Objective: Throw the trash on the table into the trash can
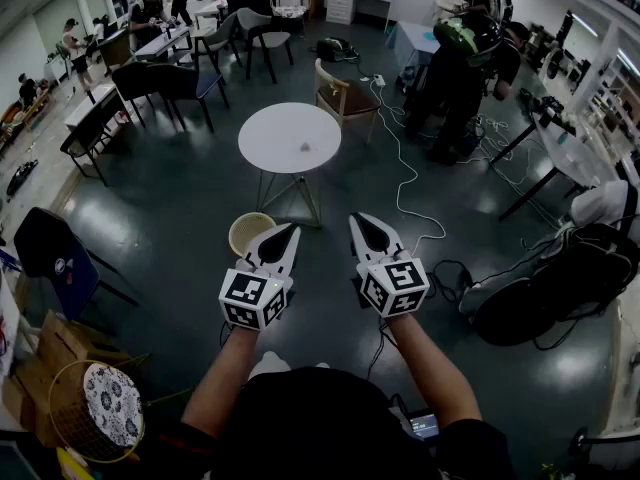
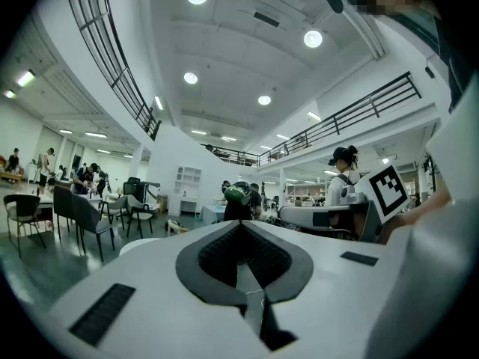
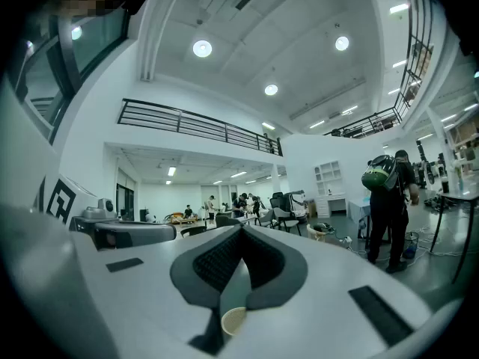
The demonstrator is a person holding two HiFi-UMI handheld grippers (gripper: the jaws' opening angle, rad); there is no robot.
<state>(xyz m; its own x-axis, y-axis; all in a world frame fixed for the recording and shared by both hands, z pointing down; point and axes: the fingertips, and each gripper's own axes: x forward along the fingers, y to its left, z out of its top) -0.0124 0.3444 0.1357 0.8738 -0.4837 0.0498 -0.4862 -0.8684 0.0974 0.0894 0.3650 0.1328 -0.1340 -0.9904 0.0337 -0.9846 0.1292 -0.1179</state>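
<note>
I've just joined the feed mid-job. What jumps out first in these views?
The left gripper and right gripper are held out level, side by side, jaws together and empty. Ahead stands a round white table with one small scrap of trash on it. A beige trash can sits on the floor by the left gripper's tip.

Standing on the dark glossy floor [image 1: 180, 218]: a round white table [image 1: 270, 128] on thin legs. On its top, near the middle, one small grey scrap [image 1: 305, 148]. On the floor just beside the table's near edge, towards the left, an open beige trash can [image 1: 250, 233]. Right of the table, a white cable [image 1: 412, 171] snaking across the floor.
</note>
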